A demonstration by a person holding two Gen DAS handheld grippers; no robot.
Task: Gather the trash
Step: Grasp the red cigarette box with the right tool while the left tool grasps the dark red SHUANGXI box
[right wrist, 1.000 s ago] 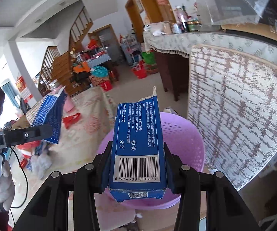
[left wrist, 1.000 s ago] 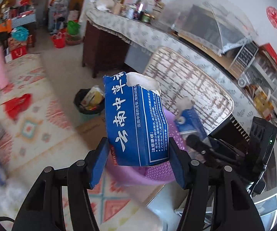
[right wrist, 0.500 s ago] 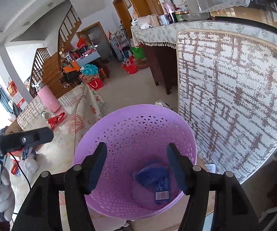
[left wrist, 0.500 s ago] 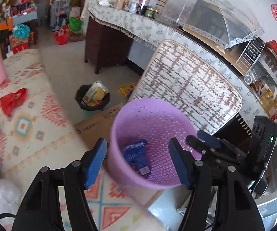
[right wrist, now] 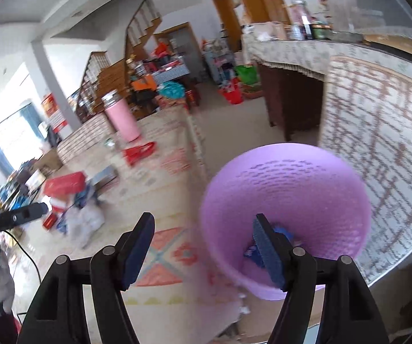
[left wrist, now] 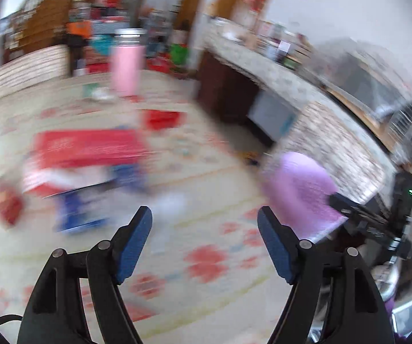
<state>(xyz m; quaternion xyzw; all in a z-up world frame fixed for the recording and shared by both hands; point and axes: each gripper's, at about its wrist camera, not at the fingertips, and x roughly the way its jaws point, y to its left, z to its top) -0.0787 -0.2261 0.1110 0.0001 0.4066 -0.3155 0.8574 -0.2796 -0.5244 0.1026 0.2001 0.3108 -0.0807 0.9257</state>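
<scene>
Both my left gripper [left wrist: 204, 218] and right gripper [right wrist: 203, 226] gape wide, empty. Purple basket [right wrist: 289, 154] sits at two o'clock, trash pile [right wrist: 74, 200] at ten; rushing risks mis-grabbing.

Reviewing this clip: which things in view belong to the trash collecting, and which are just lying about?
Part of the job:
purple basket
blue packaging inside it
pile of red and blue boxes on the table
left gripper, open and empty
right gripper, open and empty

Just lying about:
pink tumbler
patterned chair back
</scene>
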